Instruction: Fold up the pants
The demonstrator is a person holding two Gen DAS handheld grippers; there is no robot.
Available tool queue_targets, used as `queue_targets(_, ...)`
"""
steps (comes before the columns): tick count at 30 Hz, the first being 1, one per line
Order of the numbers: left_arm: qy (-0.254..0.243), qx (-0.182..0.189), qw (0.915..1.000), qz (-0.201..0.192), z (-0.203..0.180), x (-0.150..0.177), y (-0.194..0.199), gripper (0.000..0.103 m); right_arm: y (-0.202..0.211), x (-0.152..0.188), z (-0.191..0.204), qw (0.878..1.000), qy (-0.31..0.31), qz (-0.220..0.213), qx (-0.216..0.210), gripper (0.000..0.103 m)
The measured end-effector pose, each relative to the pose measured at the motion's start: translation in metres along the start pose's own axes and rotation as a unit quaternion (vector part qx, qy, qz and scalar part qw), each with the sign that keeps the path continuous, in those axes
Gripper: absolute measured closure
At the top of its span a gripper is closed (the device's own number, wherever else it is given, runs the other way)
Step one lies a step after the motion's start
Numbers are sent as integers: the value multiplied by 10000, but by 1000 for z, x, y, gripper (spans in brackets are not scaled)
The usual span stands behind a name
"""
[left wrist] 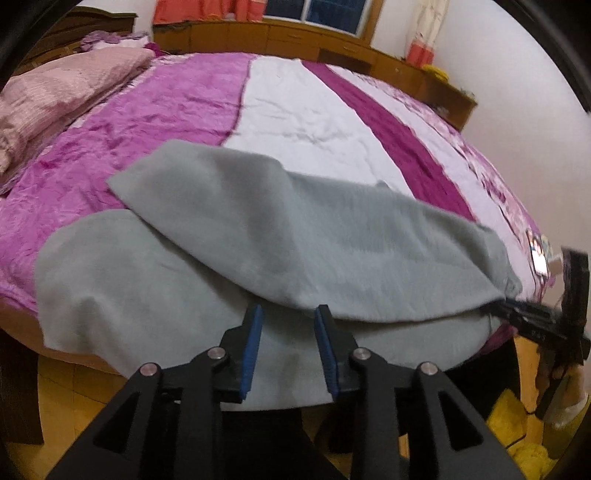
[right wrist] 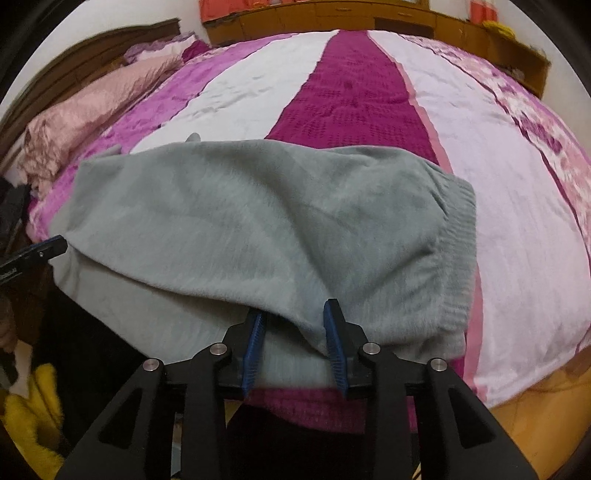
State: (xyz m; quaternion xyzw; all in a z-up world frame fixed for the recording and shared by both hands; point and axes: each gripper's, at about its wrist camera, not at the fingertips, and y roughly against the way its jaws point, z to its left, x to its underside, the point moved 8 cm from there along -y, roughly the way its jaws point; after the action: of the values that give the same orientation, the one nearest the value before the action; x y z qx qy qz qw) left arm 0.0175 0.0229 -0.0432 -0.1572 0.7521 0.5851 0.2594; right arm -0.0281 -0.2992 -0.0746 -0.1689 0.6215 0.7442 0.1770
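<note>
Grey fleece pants (left wrist: 258,236) lie on the bed near its front edge, one layer folded over the other. In the right wrist view the pants (right wrist: 258,221) show a ribbed waistband (right wrist: 458,251) at the right. My left gripper (left wrist: 288,314) is open, its blue pads at the near edge of the top layer, holding nothing. My right gripper (right wrist: 295,310) is open too, its fingertips at the folded edge near the waistband. The right gripper also shows at the right of the left wrist view (left wrist: 517,314), and the left gripper at the left of the right wrist view (right wrist: 44,251).
The bed (left wrist: 332,110) has a pink, white and magenta striped cover. Pink pillows (left wrist: 55,99) lie at the far left. A wooden cabinet (left wrist: 277,33) runs behind the bed. Yellow cloth (right wrist: 33,417) lies on the floor by the bed's front edge.
</note>
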Motion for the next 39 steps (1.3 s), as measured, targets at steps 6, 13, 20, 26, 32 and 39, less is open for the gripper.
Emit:
queue_targets(6, 445, -190, 9988, -114, 36, -16, 2, 71, 19, 6, -22, 9974, -697, -104, -166, 78)
queue_targets(13, 971, -382, 9945, -83, 77, -37, -23, 71, 18, 0, -42, 9885, -1433, -179, -445, 78)
queue_targets(20, 1599, -126, 9870, 57, 96, -43, -47, 71, 9, -1, -47, 9853, -1640, -77, -467, 77)
queue_targets(26, 1890, 150, 9819, -1, 99, -49, -53, 71, 22, 4, -50, 9796, -1919, -113, -587, 75)
queue_targets(32, 2245, 422, 9735, -44, 104, -52, -58, 71, 31, -1, -60, 9688, -2361, -339, -668, 74)
queue_targets(39, 2152, 335, 9760, -43, 105, -56, -63, 71, 30, 7, -63, 9610, -2694, -182, -605, 74)
